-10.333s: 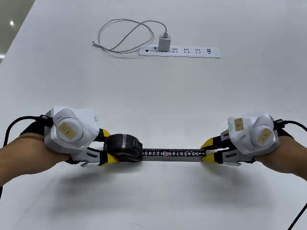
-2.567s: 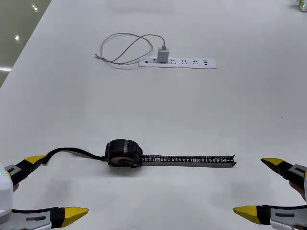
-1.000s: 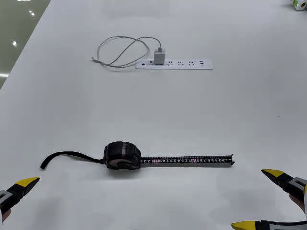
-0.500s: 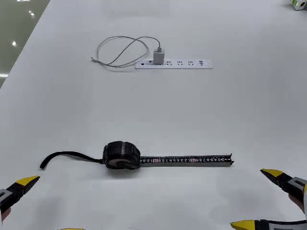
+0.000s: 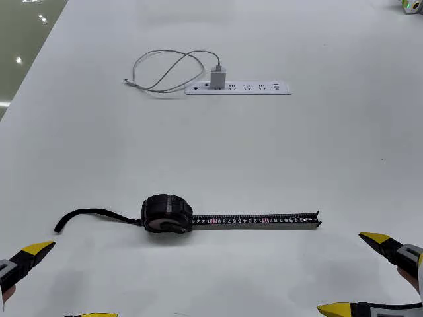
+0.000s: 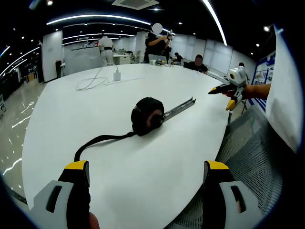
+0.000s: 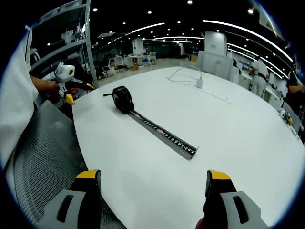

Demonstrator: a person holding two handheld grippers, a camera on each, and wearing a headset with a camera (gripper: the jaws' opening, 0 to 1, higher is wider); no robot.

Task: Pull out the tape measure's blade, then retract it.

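White tabletop (image 5: 277, 152) spreads wide around tape measure (image 5: 166, 214), blade (image 5: 258, 220) extended.

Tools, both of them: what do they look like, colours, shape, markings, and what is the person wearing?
The left tool and right tool match: each has two pale grey jaws with slotted sides, black inner faces and yellow tips. Behind the jaws sits a rounded white housing. The person wears a white garment.

left gripper (image 6: 147, 168): grey body, black yellow-tipped jaws | right gripper (image 7: 152, 175): same | white garment (image 6: 287, 102)
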